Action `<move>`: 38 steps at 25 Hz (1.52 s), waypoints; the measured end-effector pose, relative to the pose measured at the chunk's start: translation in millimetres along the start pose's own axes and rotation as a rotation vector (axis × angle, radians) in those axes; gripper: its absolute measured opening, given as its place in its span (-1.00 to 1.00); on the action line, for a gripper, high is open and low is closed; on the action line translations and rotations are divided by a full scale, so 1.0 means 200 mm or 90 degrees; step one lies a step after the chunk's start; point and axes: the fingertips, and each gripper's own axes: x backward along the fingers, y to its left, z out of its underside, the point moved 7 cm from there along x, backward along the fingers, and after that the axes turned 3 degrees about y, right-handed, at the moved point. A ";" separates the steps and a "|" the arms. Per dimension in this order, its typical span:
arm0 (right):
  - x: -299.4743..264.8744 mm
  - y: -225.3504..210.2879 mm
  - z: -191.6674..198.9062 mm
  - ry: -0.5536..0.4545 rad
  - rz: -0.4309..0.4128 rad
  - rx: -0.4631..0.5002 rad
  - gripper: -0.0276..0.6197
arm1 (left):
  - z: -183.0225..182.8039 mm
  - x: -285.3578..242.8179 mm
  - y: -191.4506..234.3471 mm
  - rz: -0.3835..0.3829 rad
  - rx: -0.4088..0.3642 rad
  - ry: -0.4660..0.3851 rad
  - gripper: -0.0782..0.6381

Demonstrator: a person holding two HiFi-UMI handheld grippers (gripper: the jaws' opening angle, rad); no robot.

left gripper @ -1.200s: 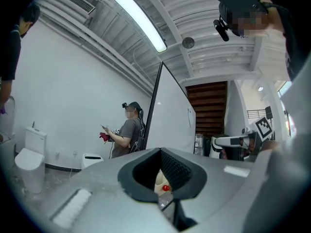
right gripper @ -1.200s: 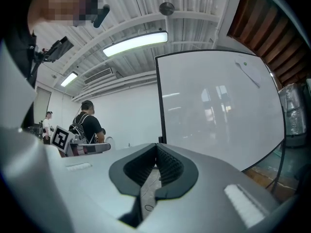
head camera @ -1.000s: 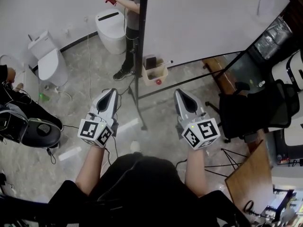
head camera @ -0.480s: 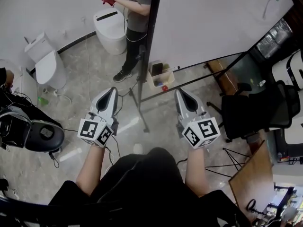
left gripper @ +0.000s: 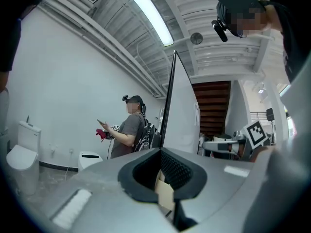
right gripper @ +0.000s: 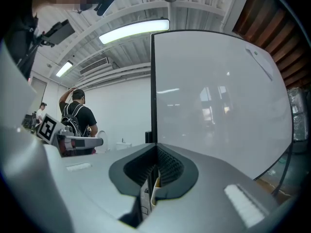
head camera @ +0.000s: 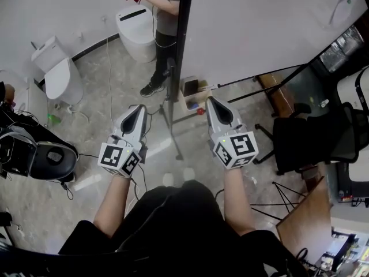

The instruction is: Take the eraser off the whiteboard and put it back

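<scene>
The whiteboard [head camera: 259, 27] stands on a black-framed stand ahead of me, and it fills the right gripper view [right gripper: 218, 106]. A small pale thing [head camera: 346, 2] clings near its upper right corner; I cannot tell whether it is the eraser. My left gripper [head camera: 138, 107] is held level to the left of the board's black edge post [head camera: 180, 39], shut and empty [left gripper: 160, 149]. My right gripper [head camera: 212, 100] points at the board's lower left, also shut with nothing in it [right gripper: 155, 145]. Both are short of the board.
A beige box [head camera: 190, 91] with a dark thing inside hangs at the board's foot. Another person [head camera: 164, 16] stands behind the board's edge beside a toilet [head camera: 135, 33]; a second toilet [head camera: 57, 74] is at left. A black chair [head camera: 311, 137] and a wooden panel [head camera: 302, 218] are at right.
Both grippers have moved forward toward the board; the right one has shifted left and up in the view. The board and its beige box now lie closer.
</scene>
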 end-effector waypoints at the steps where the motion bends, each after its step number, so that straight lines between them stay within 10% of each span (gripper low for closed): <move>1: -0.03 -0.02 0.02 0.007 -0.001 0.003 -0.89 | 0.00 -0.02 -0.01 -0.001 -0.001 -0.001 -0.77; 38: -0.65 -0.15 0.49 0.234 0.030 0.020 0.06 | 0.12 -0.10 -0.11 -0.052 0.004 0.030 -0.77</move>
